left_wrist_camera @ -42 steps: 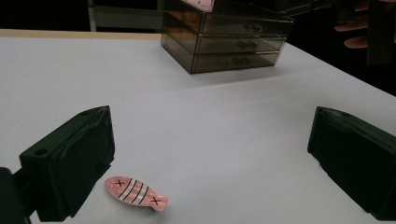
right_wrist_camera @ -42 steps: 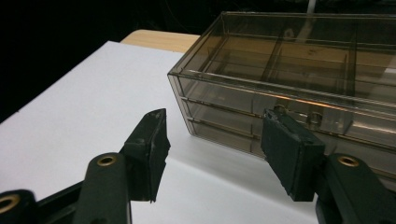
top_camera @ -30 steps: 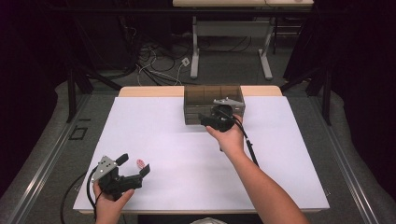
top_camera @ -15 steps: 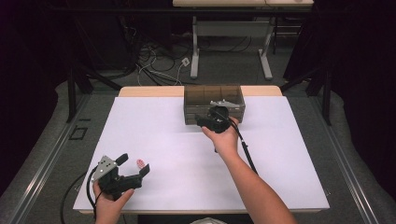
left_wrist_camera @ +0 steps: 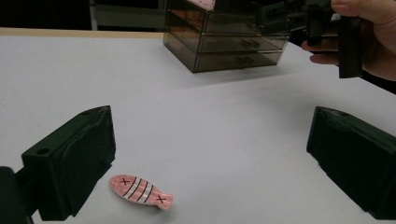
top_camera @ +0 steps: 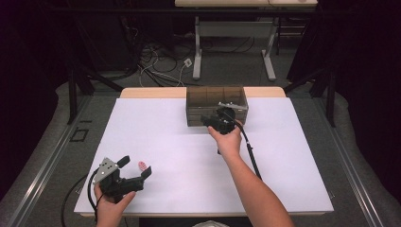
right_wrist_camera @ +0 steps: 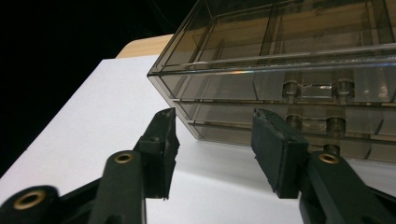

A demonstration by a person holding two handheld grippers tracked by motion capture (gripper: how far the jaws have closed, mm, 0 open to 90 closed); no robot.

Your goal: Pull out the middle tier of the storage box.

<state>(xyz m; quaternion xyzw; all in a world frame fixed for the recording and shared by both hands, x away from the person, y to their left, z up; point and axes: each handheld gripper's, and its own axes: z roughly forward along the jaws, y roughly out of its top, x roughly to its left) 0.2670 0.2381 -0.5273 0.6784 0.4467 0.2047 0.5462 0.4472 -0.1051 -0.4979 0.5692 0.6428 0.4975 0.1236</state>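
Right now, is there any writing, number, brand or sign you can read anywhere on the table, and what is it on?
"X": two black crosses, one at each end of the small pink fish-shaped piece, with black stripes between them; they are marks, not words.
Clear drawer box: no label readable.
Left claw and right claw: no brand or number readable.
White table sheet: no writing.

The worktop (top_camera: 189, 156) is white with a bare wooden strip along its far edge. A smoky, see-through drawer box (top_camera: 216, 105) stands on it near the far edge, directly in front of the right hand-held gripper (top_camera: 208, 119) and close to its jaws. A small pink striped fish-shaped piece (left_wrist_camera: 140, 191) lies flat on the surface between the spread jaws of the left hand-held gripper (top_camera: 135, 167), close to one of them.
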